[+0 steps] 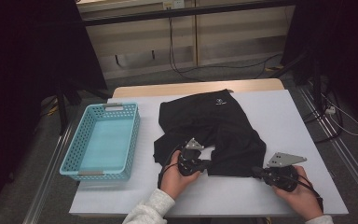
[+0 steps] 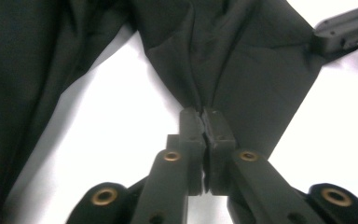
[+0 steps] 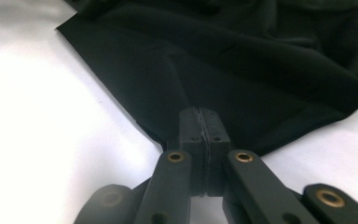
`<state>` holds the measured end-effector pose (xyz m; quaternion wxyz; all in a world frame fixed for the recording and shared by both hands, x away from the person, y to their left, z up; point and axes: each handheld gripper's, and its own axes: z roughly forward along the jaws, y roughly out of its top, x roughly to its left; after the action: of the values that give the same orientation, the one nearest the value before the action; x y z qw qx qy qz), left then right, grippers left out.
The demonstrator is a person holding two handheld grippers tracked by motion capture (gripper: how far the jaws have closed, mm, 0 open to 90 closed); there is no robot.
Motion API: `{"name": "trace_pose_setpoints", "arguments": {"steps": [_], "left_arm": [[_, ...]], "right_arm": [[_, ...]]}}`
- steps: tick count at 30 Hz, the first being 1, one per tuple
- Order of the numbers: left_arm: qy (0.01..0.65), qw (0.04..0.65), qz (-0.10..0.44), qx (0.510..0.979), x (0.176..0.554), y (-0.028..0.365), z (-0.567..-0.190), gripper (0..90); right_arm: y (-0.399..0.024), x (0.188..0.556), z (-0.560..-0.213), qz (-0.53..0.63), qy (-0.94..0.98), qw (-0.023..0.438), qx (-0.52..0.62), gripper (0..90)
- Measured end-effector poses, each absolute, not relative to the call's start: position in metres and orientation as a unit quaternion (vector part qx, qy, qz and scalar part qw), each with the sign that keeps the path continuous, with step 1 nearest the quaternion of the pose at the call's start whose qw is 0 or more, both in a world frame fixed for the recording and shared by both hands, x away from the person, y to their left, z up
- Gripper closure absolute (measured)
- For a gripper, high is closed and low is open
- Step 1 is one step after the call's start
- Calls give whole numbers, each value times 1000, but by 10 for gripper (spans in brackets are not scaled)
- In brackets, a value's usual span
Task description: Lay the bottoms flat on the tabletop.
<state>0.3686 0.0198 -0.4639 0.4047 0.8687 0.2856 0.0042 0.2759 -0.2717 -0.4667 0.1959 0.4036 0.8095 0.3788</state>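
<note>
A black pair of shorts (image 1: 214,121) lies crumpled on the white table top (image 1: 284,116), with a small white logo near its far edge. My left gripper (image 1: 209,164) is shut on the near hem of one leg; in the left gripper view its jaws (image 2: 201,114) pinch a gathered fold of the black cloth (image 2: 242,60). My right gripper (image 1: 257,171) is shut on the same leg's near right corner. Its jaws (image 3: 200,114) clamp the cloth's edge (image 3: 261,60) in the right gripper view. The right gripper (image 2: 340,28) also appears far off in the left gripper view, holding that corner.
A light blue perforated basket (image 1: 70,158) stands at the table's left, with nothing in it. The table's near edge runs just in front of both hands. Bare white surface lies to the right of the shorts. Beyond the table are cables on the floor and dark stands.
</note>
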Motion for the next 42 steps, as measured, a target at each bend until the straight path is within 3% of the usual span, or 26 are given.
{"name": "trace_pose_setpoints", "arguments": {"steps": [5, 15, 21, 35, 42], "left_arm": [[299, 425, 3, 855, 374, 24, -455, 885], [315, 418, -8, 852, 378, 24, -461, 884], [313, 415, -5, 854, 377, 23, -462, 884], [314, 412, 9, 855, 379, 21, -466, 883], [314, 417, 4, 853, 378, 21, -464, 882]], "right_arm": [[-274, 276, -467, 386, 805, 194, 407, 869], [-269, 272, -465, 395, 806, 194, 397, 630], [-256, 271, -462, 401, 808, 198, 383, 537], [-227, 285, -471, 386, 830, 176, 362, 499], [-228, 292, -471, 378, 825, 179, 379, 579]]}}
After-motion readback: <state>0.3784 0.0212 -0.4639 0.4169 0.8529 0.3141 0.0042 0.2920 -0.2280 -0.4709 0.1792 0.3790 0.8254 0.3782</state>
